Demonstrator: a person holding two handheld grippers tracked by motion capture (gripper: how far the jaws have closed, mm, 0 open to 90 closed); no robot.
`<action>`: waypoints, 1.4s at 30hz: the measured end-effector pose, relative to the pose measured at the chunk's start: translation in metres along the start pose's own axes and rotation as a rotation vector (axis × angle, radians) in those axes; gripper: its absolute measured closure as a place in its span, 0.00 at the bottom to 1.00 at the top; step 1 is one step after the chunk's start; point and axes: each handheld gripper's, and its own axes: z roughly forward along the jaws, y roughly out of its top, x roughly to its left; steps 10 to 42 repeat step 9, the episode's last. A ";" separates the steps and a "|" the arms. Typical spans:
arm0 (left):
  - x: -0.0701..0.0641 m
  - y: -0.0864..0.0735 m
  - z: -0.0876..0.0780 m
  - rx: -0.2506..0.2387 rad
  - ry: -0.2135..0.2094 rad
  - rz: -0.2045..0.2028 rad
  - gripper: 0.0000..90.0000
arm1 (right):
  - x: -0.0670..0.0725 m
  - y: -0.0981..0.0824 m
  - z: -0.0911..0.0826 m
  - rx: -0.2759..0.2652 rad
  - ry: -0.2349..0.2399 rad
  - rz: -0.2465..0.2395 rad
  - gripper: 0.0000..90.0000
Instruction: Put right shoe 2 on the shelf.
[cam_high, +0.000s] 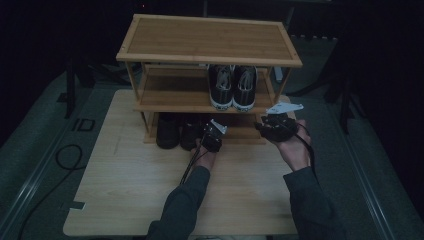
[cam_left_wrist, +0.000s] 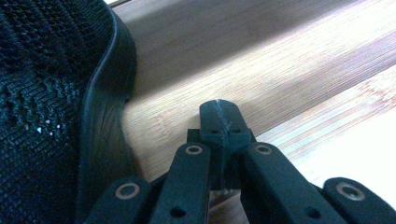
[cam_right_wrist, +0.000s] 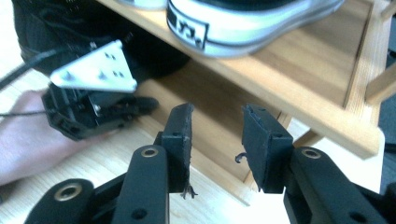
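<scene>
Two pairs shelved already, by the look of it, with nothing left out on the table (cam_high: 130, 190).

Nearest: left gripper (cam_left_wrist: 219, 109) clenched on nothing, tips pressed together over the bottom shelf board (cam_left_wrist: 280, 70). Just left of those tips, close but apart as far as can be seen, the black mesh shoe (cam_left_wrist: 56, 116), sole flat on the board.

Right gripper (cam_right_wrist: 217, 123) released, pads apart with only air between, aimed at the bottom shelf beside the left gripper.

Beyond the tips: black pair (cam_high: 175, 131) on the bottom tier, long axis running front to back, rounded ends toward the jaws; heel or toe not tellable in the dark.

Farther and higher: sneakers (cam_high: 233, 86) on the middle tier, heels outward, toes to the rear.

Judged nearly finished; only withdrawal left.
</scene>
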 end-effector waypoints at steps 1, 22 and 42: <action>0.000 0.000 0.000 0.000 0.000 0.001 1.00 | -0.001 -0.002 0.002 0.012 0.002 0.007 0.68; 0.000 0.000 0.000 0.002 -0.001 0.007 1.00 | -0.005 -0.019 0.016 0.071 0.022 0.033 0.66; 0.000 0.000 0.000 0.002 -0.001 0.007 1.00 | -0.005 -0.019 0.016 0.071 0.022 0.033 0.66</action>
